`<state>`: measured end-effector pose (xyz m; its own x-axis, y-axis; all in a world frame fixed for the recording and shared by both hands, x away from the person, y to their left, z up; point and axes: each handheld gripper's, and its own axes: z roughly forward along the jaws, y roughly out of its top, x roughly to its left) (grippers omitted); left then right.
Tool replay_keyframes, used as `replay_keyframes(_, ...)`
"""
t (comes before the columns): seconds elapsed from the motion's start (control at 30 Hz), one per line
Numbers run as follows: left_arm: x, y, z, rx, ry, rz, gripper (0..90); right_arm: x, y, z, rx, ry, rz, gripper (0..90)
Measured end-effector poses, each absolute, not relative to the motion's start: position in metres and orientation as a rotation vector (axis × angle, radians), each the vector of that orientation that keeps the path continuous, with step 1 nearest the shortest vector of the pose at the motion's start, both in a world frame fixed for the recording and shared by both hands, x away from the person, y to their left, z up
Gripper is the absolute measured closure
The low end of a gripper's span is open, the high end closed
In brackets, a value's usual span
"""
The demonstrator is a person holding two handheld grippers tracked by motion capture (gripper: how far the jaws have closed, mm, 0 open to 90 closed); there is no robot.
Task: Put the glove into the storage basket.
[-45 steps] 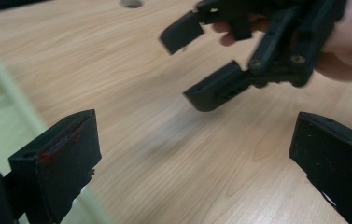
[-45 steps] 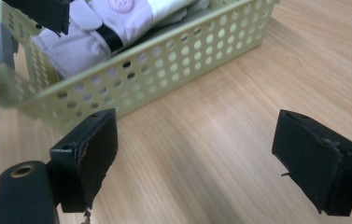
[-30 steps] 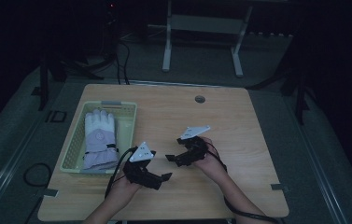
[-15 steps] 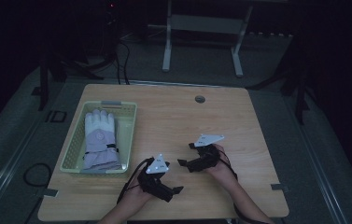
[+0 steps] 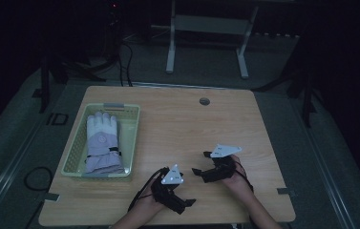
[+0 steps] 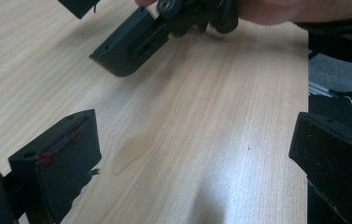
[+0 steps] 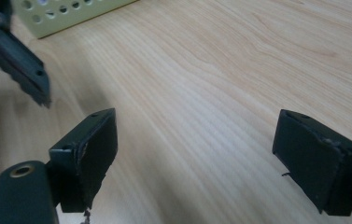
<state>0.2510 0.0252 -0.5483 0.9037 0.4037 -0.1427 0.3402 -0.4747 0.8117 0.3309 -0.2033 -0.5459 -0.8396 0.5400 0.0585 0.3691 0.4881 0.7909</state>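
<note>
Both jaws wide apart and empty, the left hand-held gripper (image 5: pixel 183 204) and right hand-held gripper (image 5: pixel 200 163) hover over the bare wooden tabletop (image 5: pixel 177 124); beyond the left one sits one pale-green perforated plastic basket (image 5: pixel 132 131) holding one white-and-lilac padded glove (image 5: pixel 102 143).

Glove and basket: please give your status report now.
Left hand-held gripper open, empty. Right hand-held gripper open, empty. Glove lies in basket, untouched. Nothing between.

Both grippers are black: the left gripper (image 5: pixel 181 202) carries a pale grey plate, as does the right gripper (image 5: pixel 202 164). Beneath them the table (image 5: pixel 177 124) shows light wood grain. Left of the left gripper, a pale yellow-green basket (image 5: pixel 78 150) holds a white-and-lavender glove (image 5: pixel 102 143) crossed by a dark strap.
</note>
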Motion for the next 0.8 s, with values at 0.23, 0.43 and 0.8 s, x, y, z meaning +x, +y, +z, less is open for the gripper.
replay_keyframes(0.23, 0.248, 0.020, -0.556, 2.113, 0.514, 0.079, 2.2, 0.321, -0.222, -0.550, 0.813, 2.494, 1.284, 14.1)
replay_keyframes(0.43, 0.245, 0.016, -0.559, 2.118, 0.499, 0.094, 2.2, 0.319, -0.238, -0.554, 0.852, 2.444, 1.285, 14.0)
replay_keyframes(0.8, 0.244, 0.016, -0.567, 2.110, 0.476, 0.092, 2.1, 0.320, -0.239, -0.558, 0.831, 2.441, 1.260, 14.0)
